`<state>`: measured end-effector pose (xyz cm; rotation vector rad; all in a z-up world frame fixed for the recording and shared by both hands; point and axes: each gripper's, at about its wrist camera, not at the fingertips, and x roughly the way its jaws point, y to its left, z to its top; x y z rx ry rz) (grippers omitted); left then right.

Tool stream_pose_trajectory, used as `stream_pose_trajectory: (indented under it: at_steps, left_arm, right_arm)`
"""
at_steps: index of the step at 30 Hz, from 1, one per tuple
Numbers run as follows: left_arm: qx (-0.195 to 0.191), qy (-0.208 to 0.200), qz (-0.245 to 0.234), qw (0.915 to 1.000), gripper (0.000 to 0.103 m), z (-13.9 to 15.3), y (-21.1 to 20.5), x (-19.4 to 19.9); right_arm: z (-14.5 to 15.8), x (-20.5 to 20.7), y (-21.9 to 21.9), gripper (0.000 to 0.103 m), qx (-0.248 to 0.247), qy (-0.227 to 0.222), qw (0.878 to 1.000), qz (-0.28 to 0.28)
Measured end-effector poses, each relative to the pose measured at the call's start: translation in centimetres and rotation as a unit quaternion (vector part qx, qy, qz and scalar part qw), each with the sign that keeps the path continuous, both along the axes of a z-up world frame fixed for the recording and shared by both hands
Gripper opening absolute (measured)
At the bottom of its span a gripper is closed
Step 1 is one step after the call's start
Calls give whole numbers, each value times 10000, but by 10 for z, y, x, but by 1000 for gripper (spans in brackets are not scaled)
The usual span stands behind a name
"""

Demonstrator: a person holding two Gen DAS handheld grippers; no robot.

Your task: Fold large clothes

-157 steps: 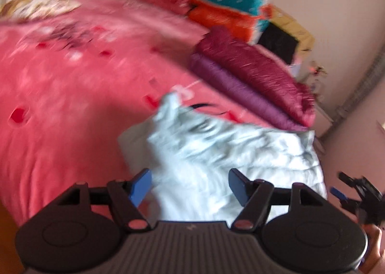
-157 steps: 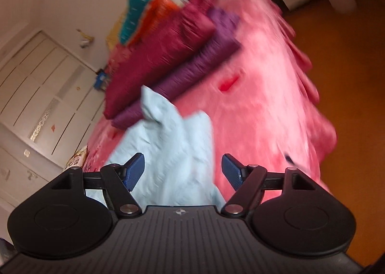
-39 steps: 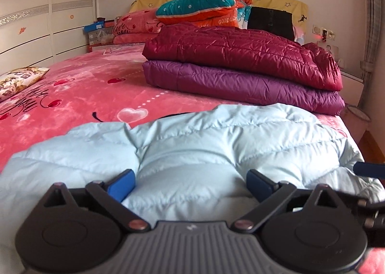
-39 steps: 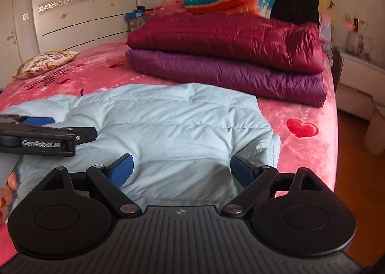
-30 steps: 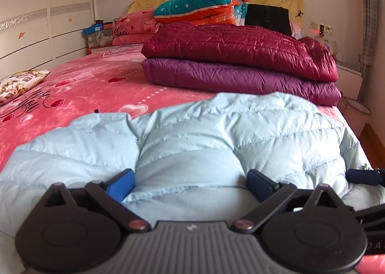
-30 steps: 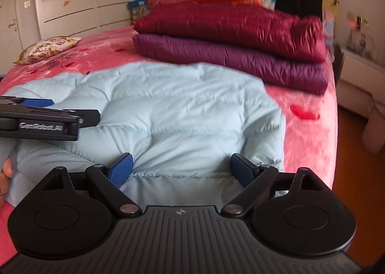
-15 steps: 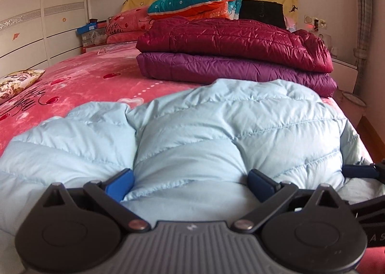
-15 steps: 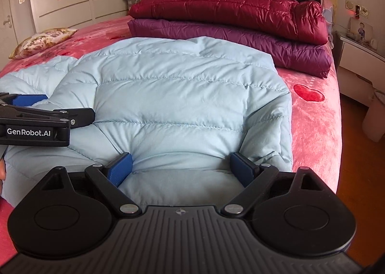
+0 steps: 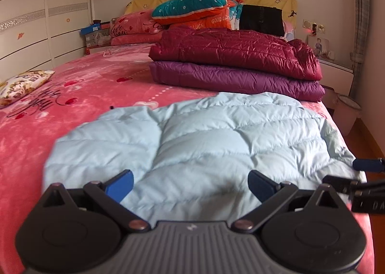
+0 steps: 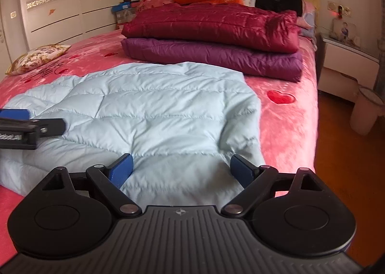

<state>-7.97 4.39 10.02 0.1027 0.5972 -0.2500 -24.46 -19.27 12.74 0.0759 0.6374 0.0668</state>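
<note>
A pale blue quilted down jacket (image 9: 216, 139) (image 10: 149, 110) lies spread flat on the pink bed, near its foot edge. My left gripper (image 9: 190, 182) is open, just above the jacket's near hem, nothing between its fingers. My right gripper (image 10: 181, 165) is open too, over the jacket's near right part beside a folded-in sleeve. Each gripper shows at the edge of the other's view: the right gripper (image 9: 361, 177) at far right, the left gripper (image 10: 26, 127) at far left.
Beyond the blue jacket lies a stack of a dark red jacket (image 9: 235, 55) on a purple one (image 9: 238, 81). Pillows and a teal-orange quilt (image 9: 199, 9) sit by the headboard. A small cushion (image 9: 21, 84) lies at left. A bin (image 10: 365, 110) and nightstand stand on the floor to the right.
The crumpled jacket has been laid out flat. In the last second both grippers have risen and drawn back slightly from its hem; the puffed jacket has settled lower.
</note>
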Motion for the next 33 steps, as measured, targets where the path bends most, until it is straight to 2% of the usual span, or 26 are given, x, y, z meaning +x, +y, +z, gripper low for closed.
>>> stream_pose_trajectory:
  at_steps: [4,10,15,20,27,33]
  left_arm:
    - [-60,19,66,10000,101,11,27,-20]
    - [-453,93,453,9979,101,29,82,-40]
    - [-1039,224,834,9908,101,42,128,-51]
    - [-1324,362,1154,9838,101,51,163,-59]
    - [-1783,565,1303,9737,101,60,188,-56]
    - [-1918,741,1274,9703,101,50,184,-45]
  right_arm:
    - [5,-15,-7,103,113,4,9999,-105]
    - [8,-36,-17,103,302,127,9991,-281]
    - [9,-51,-25,103,567,215,9972,-429]
    - [10,-63,-37,103,937,253,9935,-598]
    - [15,-80,-56,103,1198,167,9892,-834]
    - [10,-87,-69,103,1423,237,9841,-1041]
